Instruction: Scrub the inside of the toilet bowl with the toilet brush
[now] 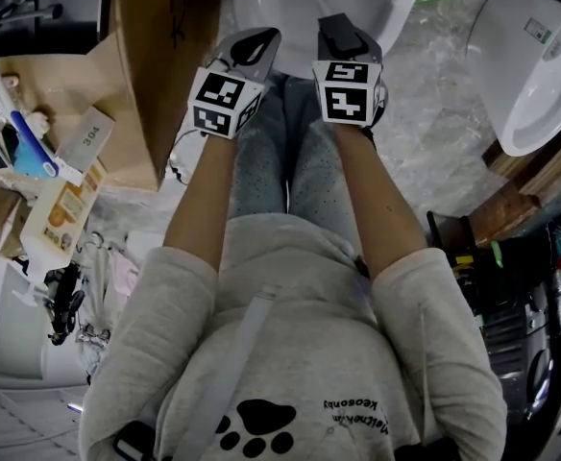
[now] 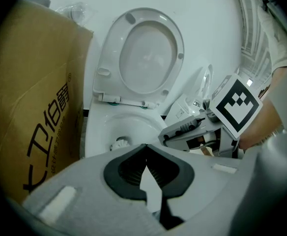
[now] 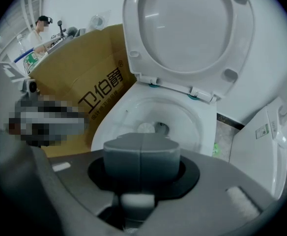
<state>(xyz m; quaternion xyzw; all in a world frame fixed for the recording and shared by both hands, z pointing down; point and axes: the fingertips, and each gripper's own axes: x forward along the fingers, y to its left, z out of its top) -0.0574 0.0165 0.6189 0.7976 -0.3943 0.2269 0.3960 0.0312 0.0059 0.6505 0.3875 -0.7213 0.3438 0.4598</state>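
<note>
Box print: the cardboard box [image 3: 79, 73] left of the bowl carried "卫伯爵" in black.
Carton: "304" was printed on a small carton [image 1: 90, 134] in the clutter at your left.
Bowl: the white toilet bowl [image 3: 185, 114] stood straight ahead of both grippers, lid [image 3: 192, 28] up.
Brush: the toilet brush [image 3: 146, 128] showed only a white bristly head at the bowl's bottom, beside the drain.
Left: your left gripper [image 2: 146, 150] was pressed together at the tips, empty.
Right: your right gripper [image 3: 141, 154] was closed, nothing between.
Room: pale mottled floor [image 1: 434, 152]. A second toilet [image 1: 540, 65] stood at your right, label unreadable.
</note>
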